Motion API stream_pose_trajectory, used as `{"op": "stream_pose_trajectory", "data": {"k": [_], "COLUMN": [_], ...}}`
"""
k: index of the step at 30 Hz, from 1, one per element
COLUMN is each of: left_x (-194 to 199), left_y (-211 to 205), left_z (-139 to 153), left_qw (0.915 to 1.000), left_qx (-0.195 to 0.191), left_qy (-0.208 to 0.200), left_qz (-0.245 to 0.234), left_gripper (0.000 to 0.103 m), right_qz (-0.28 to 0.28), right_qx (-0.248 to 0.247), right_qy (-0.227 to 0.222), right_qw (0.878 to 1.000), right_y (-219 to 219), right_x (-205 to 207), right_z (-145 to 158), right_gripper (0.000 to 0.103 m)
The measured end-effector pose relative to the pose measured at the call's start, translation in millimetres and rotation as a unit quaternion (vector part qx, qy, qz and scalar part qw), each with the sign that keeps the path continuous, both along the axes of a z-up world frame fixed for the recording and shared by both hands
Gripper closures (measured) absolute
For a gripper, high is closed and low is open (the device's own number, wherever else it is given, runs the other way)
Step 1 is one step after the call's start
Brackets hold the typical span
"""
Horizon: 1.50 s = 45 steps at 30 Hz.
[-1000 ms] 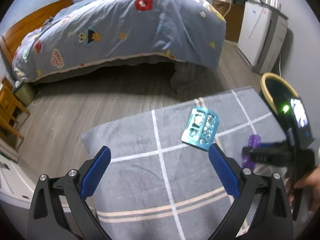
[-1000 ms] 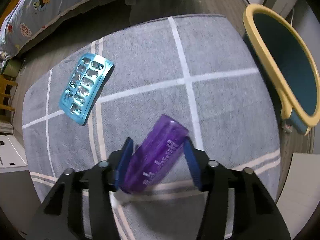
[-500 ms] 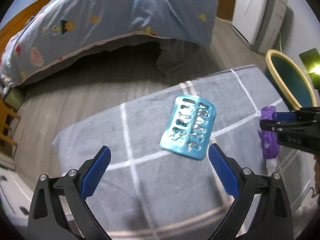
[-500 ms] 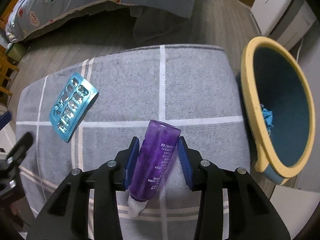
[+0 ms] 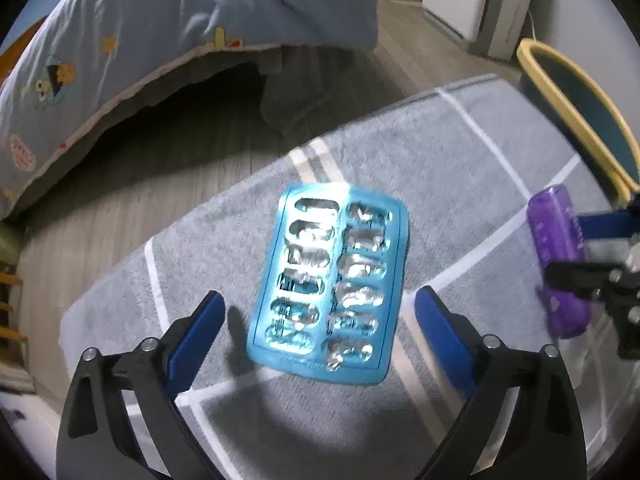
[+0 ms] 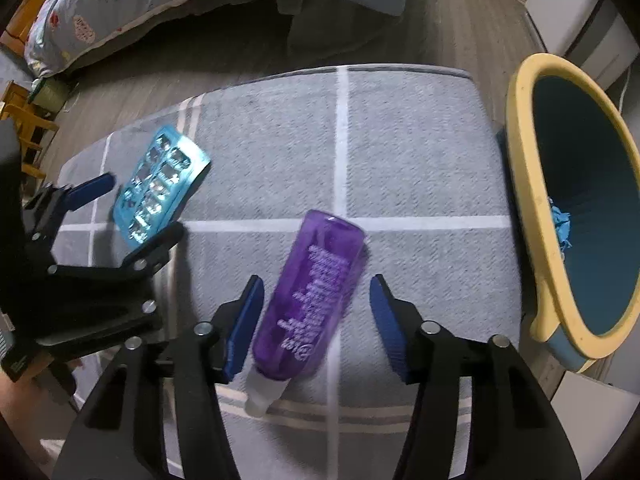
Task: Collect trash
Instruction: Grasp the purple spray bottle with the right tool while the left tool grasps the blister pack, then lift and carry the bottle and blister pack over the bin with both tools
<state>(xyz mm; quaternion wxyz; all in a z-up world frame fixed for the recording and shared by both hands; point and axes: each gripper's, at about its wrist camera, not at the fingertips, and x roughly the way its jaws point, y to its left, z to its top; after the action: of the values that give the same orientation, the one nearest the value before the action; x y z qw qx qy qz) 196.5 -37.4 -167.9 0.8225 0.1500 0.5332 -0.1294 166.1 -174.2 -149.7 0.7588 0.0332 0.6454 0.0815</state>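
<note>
**Two grippers work a bedroom rug strewn with trash**

The left gripper hangs over a blue blister pack lying flat on the grey rug, its blue pads spread wide on either side of the pack and touching nothing. The pack's pockets look burst and silvery (whether any pill is left cannot be told). To the right, the right gripper straddles a purple bottle that lies on the rug with its pale cap pointing back toward the tool; its jaws are opening, the left pad just beside the bottle's side and the right pad clear of it, so the bottle sits between them unpinched. A yellow-rimmed blue bin stands at the rug's right edge, close to the bottle, with a crumpled blue scrap inside. Beyond the rug, a bed with a cartoon-print quilt overhangs the wood floor.
</note>
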Motion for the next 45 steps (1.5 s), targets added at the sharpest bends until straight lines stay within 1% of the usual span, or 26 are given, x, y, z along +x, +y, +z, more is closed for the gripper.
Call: {"op": "stream_pose_trajectory", "data": {"k": [2, 4, 5, 6, 7, 10, 13, 19, 23, 27, 30, 38, 42, 45], "left_x": [0.1, -0.6, -1.1, -1.9, -3.1, -7.4, -9.8, -19.8, -29.0, -37.1, -43.7, -60.1, -65.2, -68.1], "left_y": [1.1, 0.8, 0.6, 0.2, -0.3, -0.6, 1.1, 2.2, -0.1, -4.2, -11.4, -45.0, -64.3, -79.1], "left_z": [0.7, 2.2, 2.8, 3.3, 3.7, 4.9, 7.8, 30.2, 47.0, 66.9, 81.8, 113.7, 124.6, 128.2], "left_qw": [0.9999, 0.9996, 0.9995, 0.9995, 0.9996, 0.9997, 0.9997, 0.9992, 0.9984, 0.9969, 0.9956, 0.9907, 0.988, 0.9864], "left_qx": [-0.014, -0.028, -0.03, -0.03, -0.026, -0.02, -0.024, -0.038, -0.046, -0.058, -0.056, -0.067, -0.072, -0.072], "left_qy": [0.006, 0.008, 0.009, 0.009, 0.008, 0.008, 0.009, -0.015, -0.032, -0.053, -0.075, -0.111, -0.125, -0.131], "left_qz": [0.0, -0.004, -0.006, -0.007, -0.007, -0.008, -0.003, 0.0, -0.002, -0.003, -0.009, -0.042, -0.056, -0.068], "left_gripper": [0.018, 0.029, 0.031, 0.031, 0.031, 0.031, 0.031, 0.031, 0.031, 0.031, 0.031, 0.031, 0.031, 0.031], "right_qz": [0.009, 0.017, 0.019, 0.02, 0.02, 0.015, 0.015, 0.014, 0.016, 0.0, -0.012, -0.033, -0.044, -0.052], "right_qx": [0.002, -0.005, -0.007, -0.009, -0.006, -0.004, -0.004, -0.004, -0.018, -0.024, -0.027, -0.028, -0.019, -0.024], "right_qy": [-0.001, 0.005, 0.009, 0.015, 0.017, 0.008, -0.006, -0.036, -0.067, -0.093, -0.115, -0.183, -0.198, -0.207], "right_qw": [1.0, 1.0, 1.0, 1.0, 1.0, 1.0, 1.0, 0.999, 0.997, 0.995, 0.993, 0.982, 0.979, 0.977], "right_y": [4.4, 10.2, 10.8, 10.9, 10.3, 7.6, 4.2, 1.4, -3.0, -14.7, -22.8, -52.5, -76.5, -95.5], "right_x": [-2.6, -3.9, -4.3, -4.1, -3.7, -3.4, -3.9, -7.6, -16.3, -13.9, -20.0, -22.9, -26.8, -27.3], "right_z": [2.0, -0.6, -2.8, -6.3, -8.1, -4.3, 2.9, 22.5, 40.4, 58.4, 76.6, 127.9, 144.0, 151.4], "right_gripper": [0.053, 0.053, 0.057, 0.061, 0.062, 0.064, 0.064, 0.066, 0.069, 0.071, 0.071, 0.071, 0.071, 0.071]}}
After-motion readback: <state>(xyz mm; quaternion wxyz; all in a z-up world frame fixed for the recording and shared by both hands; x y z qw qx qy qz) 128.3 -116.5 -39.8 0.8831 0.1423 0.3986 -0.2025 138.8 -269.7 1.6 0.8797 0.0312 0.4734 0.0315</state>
